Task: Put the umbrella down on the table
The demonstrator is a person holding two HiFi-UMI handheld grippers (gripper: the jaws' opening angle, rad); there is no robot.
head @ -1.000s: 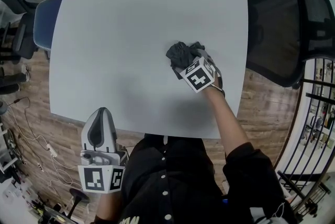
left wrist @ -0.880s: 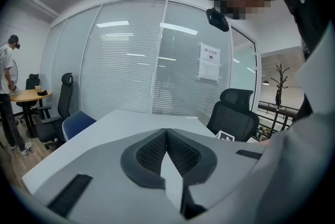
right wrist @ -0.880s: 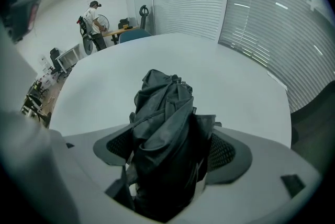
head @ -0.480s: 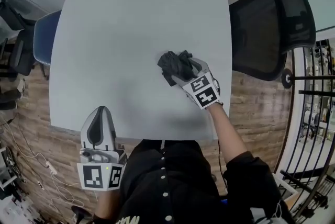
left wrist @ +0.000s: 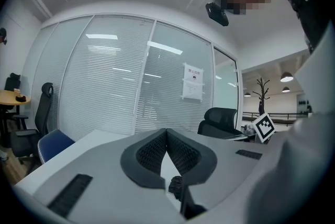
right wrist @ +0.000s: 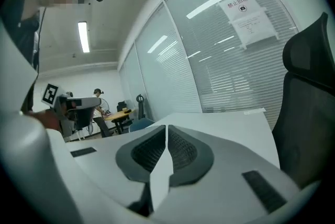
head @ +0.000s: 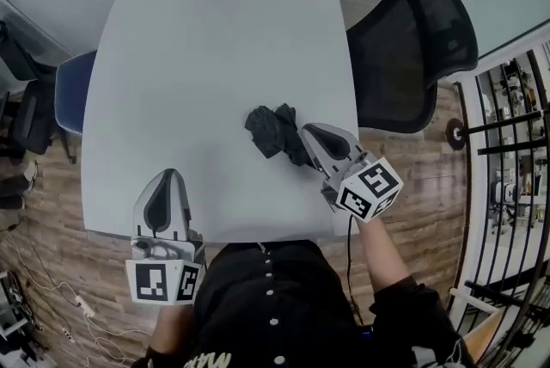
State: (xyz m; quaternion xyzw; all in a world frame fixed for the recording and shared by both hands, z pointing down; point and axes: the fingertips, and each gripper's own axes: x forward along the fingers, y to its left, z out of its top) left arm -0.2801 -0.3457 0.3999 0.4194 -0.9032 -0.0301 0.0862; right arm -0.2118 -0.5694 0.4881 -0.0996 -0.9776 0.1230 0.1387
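Head view: camera above the person, facing steeply down, with the whole table (head: 215, 57) in frame. Left gripper view: camera close behind its own jaws, looking nearly level along them over the tabletop toward the glass partition (left wrist: 104, 81). Right gripper view: same mounting, similar heading. All three share the tabletop and the black office chair (head: 412, 48), which stands right of the jaws in both gripper views.

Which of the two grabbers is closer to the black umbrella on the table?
Right. The right gripper is just beside the umbrella; the left gripper is apart, by the table's near edge.
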